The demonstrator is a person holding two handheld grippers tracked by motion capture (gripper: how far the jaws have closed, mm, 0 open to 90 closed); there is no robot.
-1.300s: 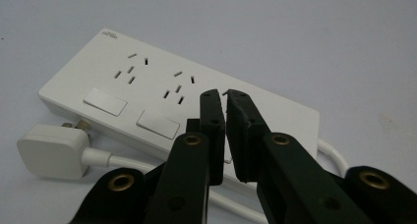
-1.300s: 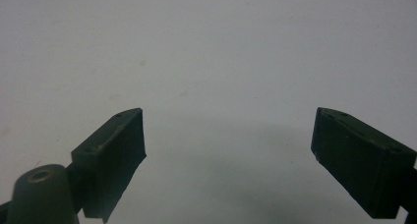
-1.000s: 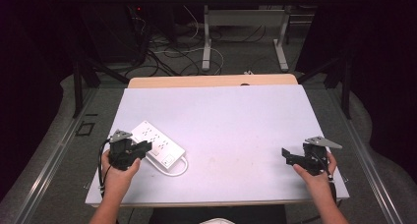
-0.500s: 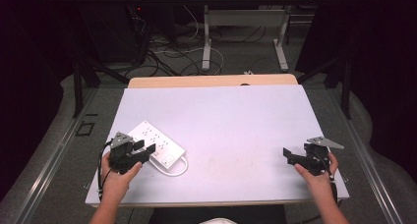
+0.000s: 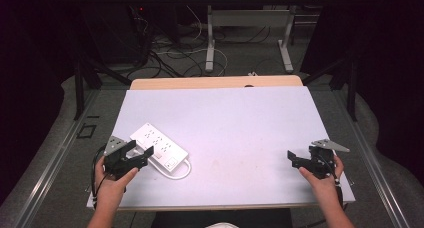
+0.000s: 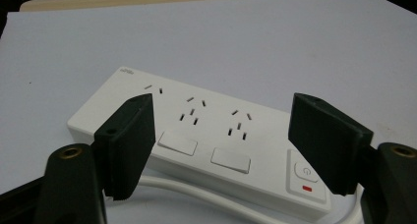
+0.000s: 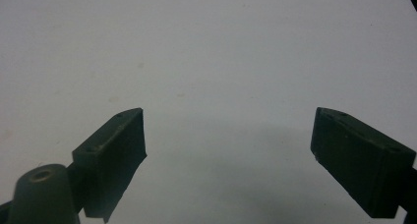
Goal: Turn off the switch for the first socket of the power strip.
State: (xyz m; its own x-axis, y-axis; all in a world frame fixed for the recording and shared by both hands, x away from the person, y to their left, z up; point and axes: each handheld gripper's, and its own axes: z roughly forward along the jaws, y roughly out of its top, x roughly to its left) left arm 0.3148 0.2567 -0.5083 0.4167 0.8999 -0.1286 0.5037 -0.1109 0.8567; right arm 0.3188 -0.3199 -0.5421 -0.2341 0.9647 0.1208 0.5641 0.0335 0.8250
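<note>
A white power strip [image 5: 159,147] lies flat on the white tabletop [image 5: 235,123] at the near left, its white cord [image 5: 183,172] looping by its near side. My left gripper [image 5: 141,154] hovers at the strip's near-left end, and its jaws have just been opening. In the left gripper view the strip [image 6: 216,135], with its sockets, two switches and a red-marked power button, lies just beyond and below the left gripper [image 6: 221,135]. The pads do not touch it. At the near right my right gripper [image 5: 295,159] rests open, nothing between the jaws of the right gripper [image 7: 228,145].
A wooden table edge [image 5: 215,82] shows behind the white top. Beyond it stand metal desk legs [image 5: 211,43] and tangled cables [image 5: 170,53] on the floor. Dark floor surrounds the table on both sides.
The left gripper's jaws have spread wider apart by the strip's end. The power strip and the right gripper have kept their places.
</note>
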